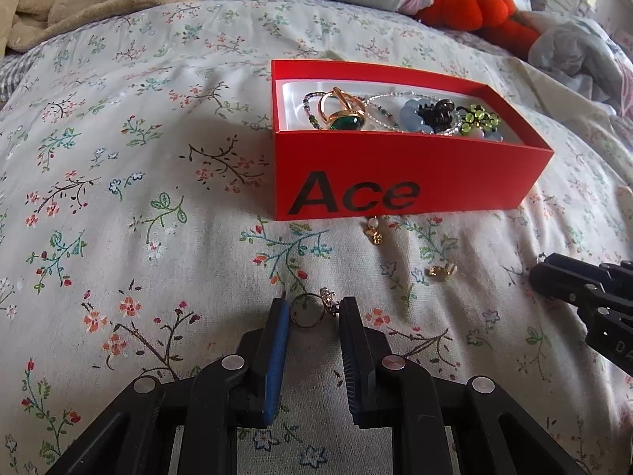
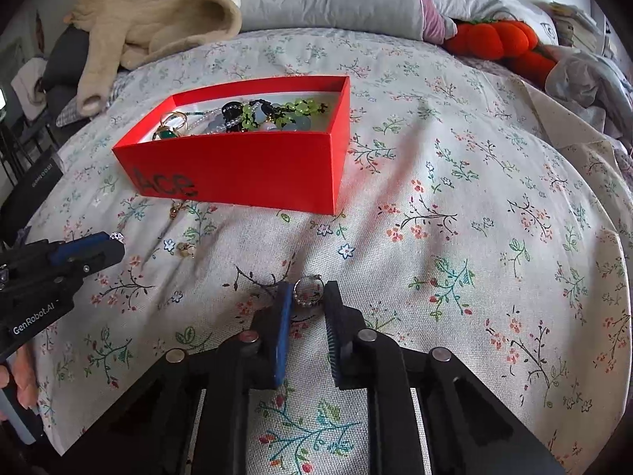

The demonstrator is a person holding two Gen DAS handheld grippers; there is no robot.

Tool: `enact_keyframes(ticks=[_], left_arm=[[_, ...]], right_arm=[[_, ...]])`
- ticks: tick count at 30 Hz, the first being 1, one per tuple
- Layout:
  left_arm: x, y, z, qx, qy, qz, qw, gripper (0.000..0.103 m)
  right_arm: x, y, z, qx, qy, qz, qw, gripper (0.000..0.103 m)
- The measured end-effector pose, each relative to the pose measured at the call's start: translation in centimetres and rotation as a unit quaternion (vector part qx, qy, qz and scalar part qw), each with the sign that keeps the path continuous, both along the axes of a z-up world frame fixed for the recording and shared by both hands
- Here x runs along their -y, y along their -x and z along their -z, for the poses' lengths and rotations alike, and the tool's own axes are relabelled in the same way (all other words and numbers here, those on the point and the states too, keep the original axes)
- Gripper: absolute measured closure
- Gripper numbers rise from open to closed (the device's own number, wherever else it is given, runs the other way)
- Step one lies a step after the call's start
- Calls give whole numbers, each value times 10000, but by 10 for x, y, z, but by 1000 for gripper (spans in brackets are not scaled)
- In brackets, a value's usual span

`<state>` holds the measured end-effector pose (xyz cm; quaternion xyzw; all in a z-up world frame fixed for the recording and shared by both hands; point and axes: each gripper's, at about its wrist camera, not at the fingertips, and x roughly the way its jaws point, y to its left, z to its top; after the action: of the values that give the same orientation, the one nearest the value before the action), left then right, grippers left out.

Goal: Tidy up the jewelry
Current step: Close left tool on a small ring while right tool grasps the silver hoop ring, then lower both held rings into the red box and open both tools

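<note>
Left claw [image 1: 312, 308] part-open around ring [image 1: 306, 310] on bed [image 1: 158, 198]; right claw [image 2: 308, 295] likewise brackets beaded ring [image 2: 307, 291] (neither pinched). Close gently, lift straight, carry to red box [image 1: 395, 174].

My left gripper [image 1: 313, 308] sits low over the floral bedspread [image 1: 130, 182], its jaws parted around a thin ring [image 1: 310, 309] with a small jewelled top, the left pad touching the band or just short of it. Ahead I see the red box [image 1: 399, 176] marked "Ace", holding a green-stone ring [image 1: 343, 118] and beaded bracelets [image 1: 419, 114]. Two small gold earrings [image 1: 375, 231] lie just before it, and my right gripper [image 1: 569, 281] pokes in at the right edge.
</note>
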<state>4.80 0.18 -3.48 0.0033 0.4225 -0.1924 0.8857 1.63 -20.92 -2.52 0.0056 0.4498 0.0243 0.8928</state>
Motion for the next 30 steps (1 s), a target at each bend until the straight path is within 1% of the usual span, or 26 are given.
enact_keyframes(ticks=[5,14,23,30], left_arm=[[-4,3,-8,49,52,5,10000,83],[-3,-1,-31,163,245,52,9996,83],[9,-19,-57,306,415,170,9985,83],[23,-39,-63,285,536,237,9979,83]], right_arm=[[5,4,-2,-5,-187,72,9998,87],[1,6,-21,103,-201,-3,9997,87],[2,-12,-51,355,-346,-11,9988,87],[1,-29,-67,483,-394,-49,9980,86]])
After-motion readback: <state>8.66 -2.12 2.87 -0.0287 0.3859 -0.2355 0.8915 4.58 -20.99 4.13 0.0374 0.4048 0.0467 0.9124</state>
